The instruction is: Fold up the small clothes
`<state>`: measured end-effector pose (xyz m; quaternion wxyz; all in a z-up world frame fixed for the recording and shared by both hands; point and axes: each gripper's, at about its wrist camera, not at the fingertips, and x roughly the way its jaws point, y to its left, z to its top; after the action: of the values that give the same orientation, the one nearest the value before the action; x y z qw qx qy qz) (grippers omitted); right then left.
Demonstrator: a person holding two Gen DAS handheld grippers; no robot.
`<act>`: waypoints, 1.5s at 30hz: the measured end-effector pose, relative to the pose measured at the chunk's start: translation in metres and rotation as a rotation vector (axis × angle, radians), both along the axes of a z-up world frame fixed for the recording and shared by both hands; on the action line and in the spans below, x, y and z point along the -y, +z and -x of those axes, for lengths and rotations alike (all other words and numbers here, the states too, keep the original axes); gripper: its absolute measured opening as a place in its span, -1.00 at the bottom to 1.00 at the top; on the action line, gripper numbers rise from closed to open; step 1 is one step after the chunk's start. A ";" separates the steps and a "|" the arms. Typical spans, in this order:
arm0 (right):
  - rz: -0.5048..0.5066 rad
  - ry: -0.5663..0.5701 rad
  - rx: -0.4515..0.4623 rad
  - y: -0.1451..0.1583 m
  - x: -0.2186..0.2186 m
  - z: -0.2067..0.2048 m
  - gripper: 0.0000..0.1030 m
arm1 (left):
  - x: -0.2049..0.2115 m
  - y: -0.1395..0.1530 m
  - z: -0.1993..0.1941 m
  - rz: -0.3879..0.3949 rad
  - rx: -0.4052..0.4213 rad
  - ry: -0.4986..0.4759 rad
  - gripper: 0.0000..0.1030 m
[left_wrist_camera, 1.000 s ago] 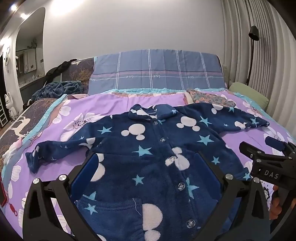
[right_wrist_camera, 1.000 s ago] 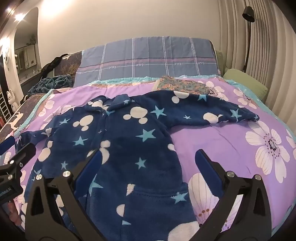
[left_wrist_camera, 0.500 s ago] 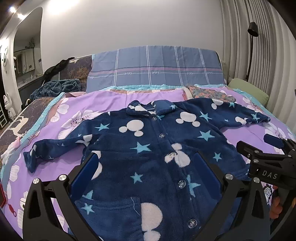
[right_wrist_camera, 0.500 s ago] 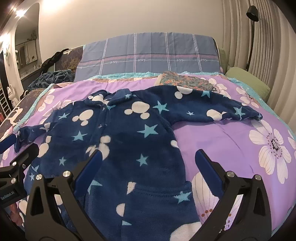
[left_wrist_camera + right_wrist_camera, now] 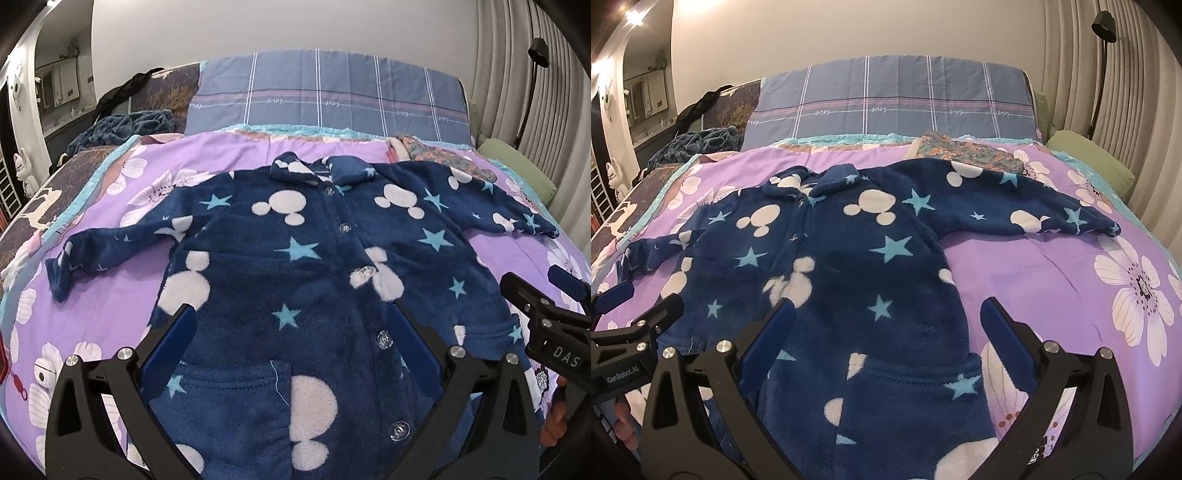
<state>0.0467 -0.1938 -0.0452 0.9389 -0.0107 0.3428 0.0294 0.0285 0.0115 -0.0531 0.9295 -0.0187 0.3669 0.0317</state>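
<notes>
On the purple floral bedspread (image 5: 332, 155) lies a navy fleece jacket (image 5: 314, 258) front up, sleeves spread, collar toward the plaid pillow (image 5: 894, 107). Only the left wrist view shows its buttons plainly; the right wrist view shows the folded floral cloth (image 5: 967, 151) touching one sleeve. Left gripper (image 5: 291, 343) and right gripper (image 5: 886, 332) both hover over the hem, jaws spread apart, holding nothing.

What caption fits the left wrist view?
Open left tongs above a navy fleece star-print jacket spread flat on a purple floral bedspread.
</notes>
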 end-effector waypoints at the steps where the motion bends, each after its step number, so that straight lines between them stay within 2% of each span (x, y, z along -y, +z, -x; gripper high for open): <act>1: 0.000 0.000 -0.002 0.000 0.000 0.000 0.96 | 0.000 -0.001 0.000 0.002 -0.006 -0.001 0.97; 16: 0.003 0.009 -0.012 -0.004 -0.005 -0.001 0.96 | 0.003 -0.003 -0.001 0.017 -0.028 -0.013 0.97; 27: 0.008 0.007 -0.013 -0.004 -0.006 0.000 0.96 | 0.004 -0.005 -0.002 0.072 -0.031 -0.072 0.97; 32: 0.009 0.006 -0.017 -0.004 -0.006 -0.001 0.96 | 0.000 -0.009 -0.003 0.097 -0.041 -0.064 0.97; 39: 0.012 0.012 -0.022 -0.005 -0.008 -0.001 0.96 | -0.003 -0.011 -0.005 0.092 -0.043 -0.035 0.97; 45: 0.017 0.010 -0.023 -0.006 -0.009 -0.002 0.96 | -0.003 -0.012 -0.004 0.082 -0.038 -0.052 0.97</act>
<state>0.0483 -0.1846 -0.0514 0.9347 -0.0202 0.3536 0.0313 0.0326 0.0147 -0.0649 0.9214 -0.0466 0.3859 -0.0072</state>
